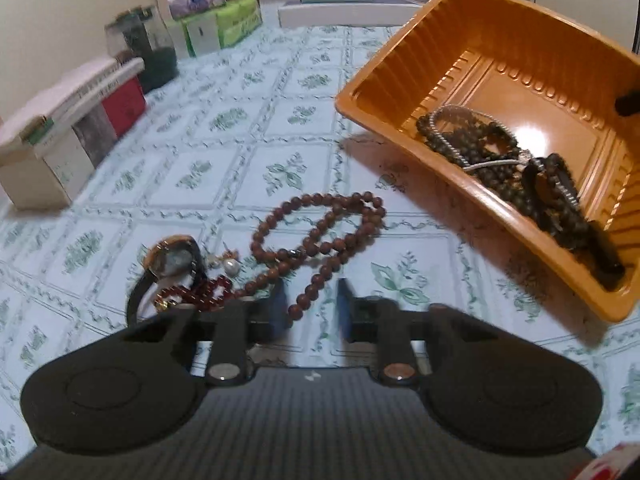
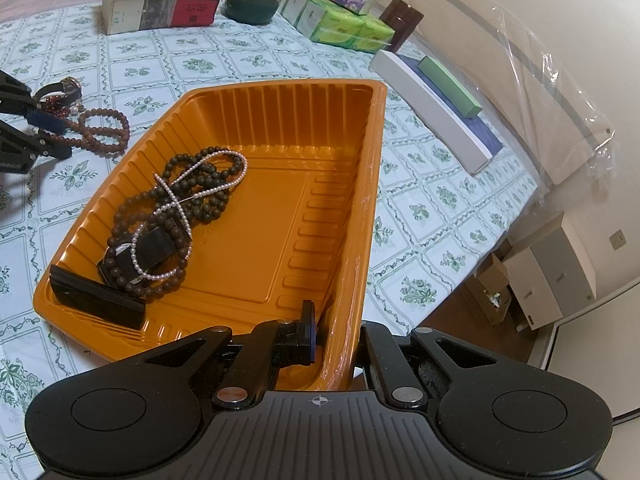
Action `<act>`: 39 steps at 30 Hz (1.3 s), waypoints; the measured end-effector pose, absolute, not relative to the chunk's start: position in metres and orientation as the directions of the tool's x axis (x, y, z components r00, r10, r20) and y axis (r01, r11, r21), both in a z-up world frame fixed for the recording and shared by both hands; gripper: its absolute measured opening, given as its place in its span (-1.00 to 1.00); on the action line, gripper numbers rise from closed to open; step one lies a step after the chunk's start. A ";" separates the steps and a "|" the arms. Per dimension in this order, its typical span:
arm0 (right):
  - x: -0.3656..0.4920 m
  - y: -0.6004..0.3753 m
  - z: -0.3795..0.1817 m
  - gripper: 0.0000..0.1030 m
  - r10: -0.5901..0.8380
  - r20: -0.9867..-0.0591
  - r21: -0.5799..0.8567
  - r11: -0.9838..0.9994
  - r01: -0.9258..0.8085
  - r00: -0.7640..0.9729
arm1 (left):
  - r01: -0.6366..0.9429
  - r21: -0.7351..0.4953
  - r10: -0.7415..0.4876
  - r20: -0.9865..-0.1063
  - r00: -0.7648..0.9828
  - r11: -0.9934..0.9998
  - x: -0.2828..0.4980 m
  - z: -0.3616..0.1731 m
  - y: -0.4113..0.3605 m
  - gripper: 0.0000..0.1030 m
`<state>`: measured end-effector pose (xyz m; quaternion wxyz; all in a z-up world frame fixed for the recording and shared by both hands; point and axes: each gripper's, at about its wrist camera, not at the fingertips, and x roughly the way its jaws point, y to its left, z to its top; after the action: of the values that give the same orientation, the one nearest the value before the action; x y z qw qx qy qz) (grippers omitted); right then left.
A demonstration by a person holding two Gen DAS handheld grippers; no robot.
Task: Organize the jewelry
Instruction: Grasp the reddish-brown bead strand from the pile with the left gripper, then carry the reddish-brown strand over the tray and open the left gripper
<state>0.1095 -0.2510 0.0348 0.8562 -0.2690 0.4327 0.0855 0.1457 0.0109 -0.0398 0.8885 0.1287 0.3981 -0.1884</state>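
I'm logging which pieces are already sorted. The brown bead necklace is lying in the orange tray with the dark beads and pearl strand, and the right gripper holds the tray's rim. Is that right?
Not quite. The brown bead necklace lies on the tablecloth outside the orange tray, as the left wrist view shows. The dark beads and pearl strand are in the tray, and the right gripper holds its rim.

The left wrist view looks steeply down along its gripper from close above the tablecloth, with the orange tray at the right of the frame. The right wrist view looks down just as steeply from the tray's near rim, the tray filling the middle. Both share the tray, the brown bead string and the boxes along the top.
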 end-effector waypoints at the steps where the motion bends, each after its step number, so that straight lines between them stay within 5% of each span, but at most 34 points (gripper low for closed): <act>1: 0.109 -0.251 0.035 -0.90 -0.087 -0.787 -0.387 0.841 -0.379 0.611 | 0.440 0.082 -0.230 -0.761 0.607 0.894 0.144 -0.039 0.010 -0.80; 15: 0.109 -0.251 0.034 -0.90 -0.087 -0.785 -0.388 0.841 -0.377 0.614 | 0.445 -0.025 -0.305 -0.764 0.569 0.895 0.068 -0.026 0.015 -0.89; 30: 0.109 -0.251 0.035 -0.90 -0.086 -0.785 -0.386 0.843 -0.375 0.614 | 0.457 0.056 -0.251 -0.772 0.583 0.888 0.068 -0.033 0.007 -0.89; 39: 0.108 -0.252 0.035 -0.90 -0.087 -0.783 -0.387 0.842 -0.374 0.616 | 0.432 0.004 -0.325 -0.654 0.683 0.902 0.071 0.030 0.015 -0.90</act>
<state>0.1075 -0.2516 0.0351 0.8579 -0.2679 0.4303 0.0839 0.0705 0.0145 0.0302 0.9140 0.0791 0.3397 -0.2072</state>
